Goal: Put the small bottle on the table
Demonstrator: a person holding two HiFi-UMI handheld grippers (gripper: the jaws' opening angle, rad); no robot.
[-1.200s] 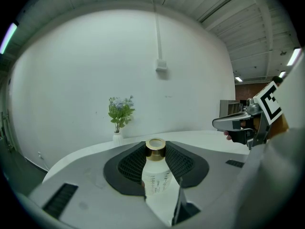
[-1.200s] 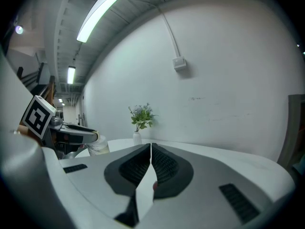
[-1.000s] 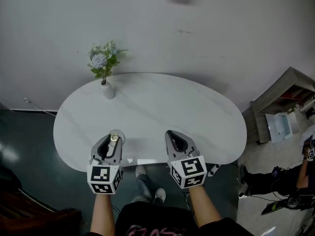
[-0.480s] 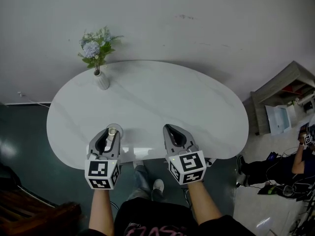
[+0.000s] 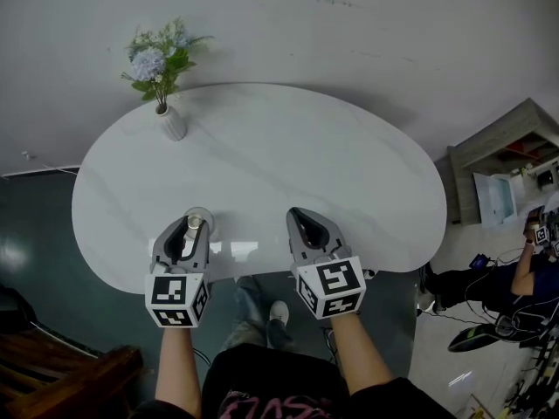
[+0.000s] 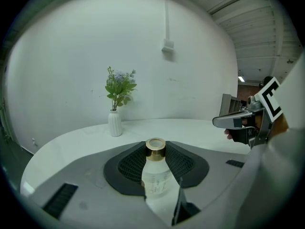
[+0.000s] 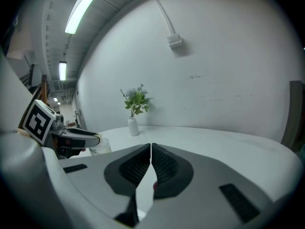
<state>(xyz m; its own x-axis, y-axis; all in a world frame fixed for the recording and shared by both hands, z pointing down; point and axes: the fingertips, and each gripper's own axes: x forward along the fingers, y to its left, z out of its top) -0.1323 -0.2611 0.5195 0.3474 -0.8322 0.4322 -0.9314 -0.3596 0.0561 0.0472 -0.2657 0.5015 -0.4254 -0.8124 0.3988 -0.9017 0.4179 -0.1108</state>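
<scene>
The small bottle (image 5: 197, 220) is clear with a gold cap and sits between the jaws of my left gripper (image 5: 185, 227), which is shut on it. It is over the near left edge of the white oval table (image 5: 288, 155); I cannot tell whether its base touches the top. In the left gripper view the bottle (image 6: 155, 175) stands upright between the dark pads. My right gripper (image 5: 295, 215) hovers over the near edge to the right, shut with nothing in it; its pads (image 7: 164, 163) meet. The right gripper view shows the bottle (image 7: 97, 146) at far left.
A white vase of flowers (image 5: 169, 120) stands at the table's far left, by the white wall. A grey cabinet (image 5: 498, 160) and a person sitting on the floor (image 5: 515, 278) are at the right. Dark wooden furniture (image 5: 61, 382) is at bottom left.
The head view has shifted, so the table and vase sit higher and further left in the picture. Both grippers keep about the same places at the near edge; the left stays shut on the bottle.
</scene>
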